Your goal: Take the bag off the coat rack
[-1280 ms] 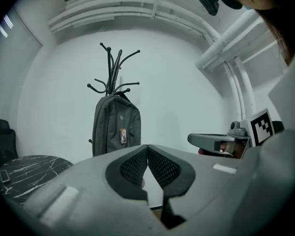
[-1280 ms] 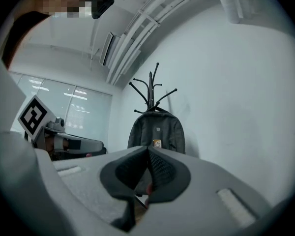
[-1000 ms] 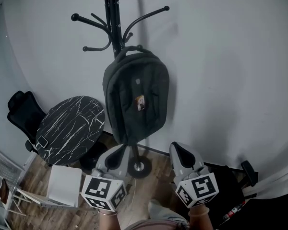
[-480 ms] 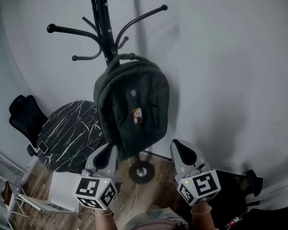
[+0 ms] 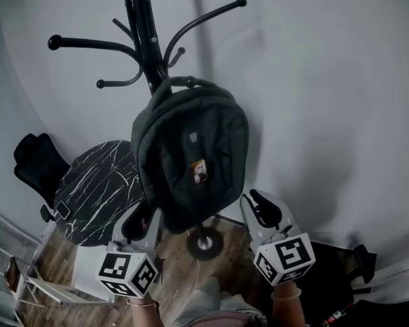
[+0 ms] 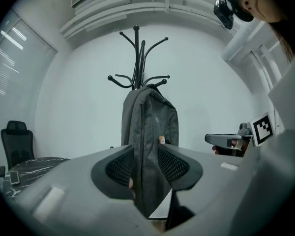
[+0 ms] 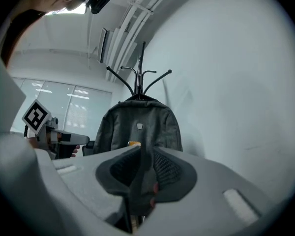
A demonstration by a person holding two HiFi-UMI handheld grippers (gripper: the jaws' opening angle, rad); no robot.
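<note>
Our left tool (image 5: pixel 142 218) and right tool (image 5: pixel 259 206) have just been opening. Both are released, with nothing between their jaws, near the dark grey fabric backpack (image 5: pixel 191 155) hanging on the black metal coat rack (image 5: pixel 142 39).

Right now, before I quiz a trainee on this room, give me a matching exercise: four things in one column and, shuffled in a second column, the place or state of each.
Column one:
1. backpack
2. coat rack
3. round marble table
4. office chair

Column two:
A. farthest left, beyond the table
B. upright by the white wall, most hooks bare
C. hanging from the rack by its top loop
D. low on the left, beside the rack's foot

Pairs: 1-C, 2-B, 3-D, 4-A.
</note>
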